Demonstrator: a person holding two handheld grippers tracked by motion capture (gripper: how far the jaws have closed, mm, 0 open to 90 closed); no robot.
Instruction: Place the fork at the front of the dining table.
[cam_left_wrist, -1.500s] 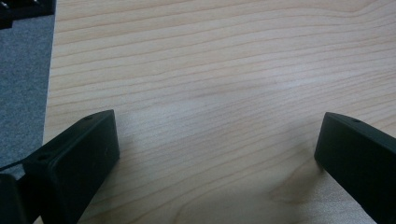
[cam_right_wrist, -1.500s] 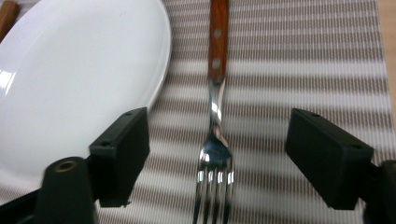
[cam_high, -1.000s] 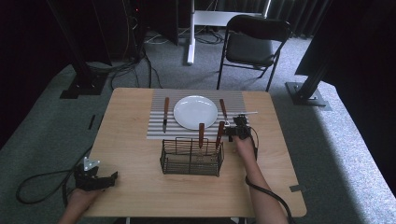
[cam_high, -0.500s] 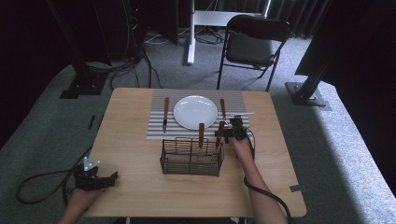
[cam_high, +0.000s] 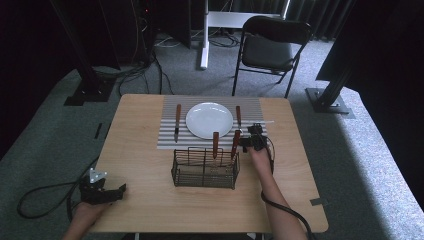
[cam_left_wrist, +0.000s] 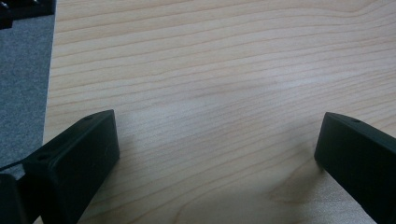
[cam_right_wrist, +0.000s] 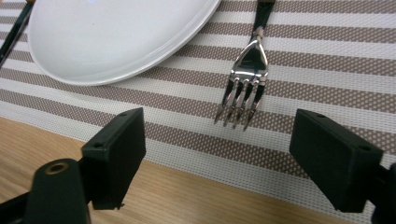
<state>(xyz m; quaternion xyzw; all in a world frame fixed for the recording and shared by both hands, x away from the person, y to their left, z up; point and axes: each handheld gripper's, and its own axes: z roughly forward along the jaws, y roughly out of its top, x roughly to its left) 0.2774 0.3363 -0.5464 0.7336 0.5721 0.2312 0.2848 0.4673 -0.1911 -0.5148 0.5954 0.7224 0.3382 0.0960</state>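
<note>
Grey carpet surrounds a pale wooden table (cam_high: 150, 210), on which the work is laid out. At the near left corner of the table the left gripper (cam_high: 117, 190) is held low by a hand (cam_high: 87, 210), its cable trailing off over the edge onto the carpet; in the left gripper view its jaws are seen spread wide apart with nothing but bare wood grain (cam_left_wrist: 210, 70) between them. Near the middle of the table a black wire basket (cam_high: 205, 168) is set, and two wooden-handled utensils (cam_high: 216, 145) are stood upright in it toward its far side. Just beside the basket's right far corner the right gripper (cam_high: 247, 141) is held over the near edge of a striped placemat (cam_high: 167, 141), with the forearm stretched back to the near edge of the table. In the right gripper view its jaws are seen released and wide apart, empty, above the placemat's near edge (cam_right_wrist: 280, 154). Ahead of them a fork (cam_right_wrist: 245, 86) is laid flat on the mat with its tines pointed toward the gripper, apart from both jaws. A white plate (cam_high: 209, 120) is placed at the centre of the mat, just left of the fork, and a wooden-handled knife (cam_high: 177, 121) is laid at its left. Beyond the far edge of the table a black folding chair (cam_high: 272, 47) is stood.
</note>
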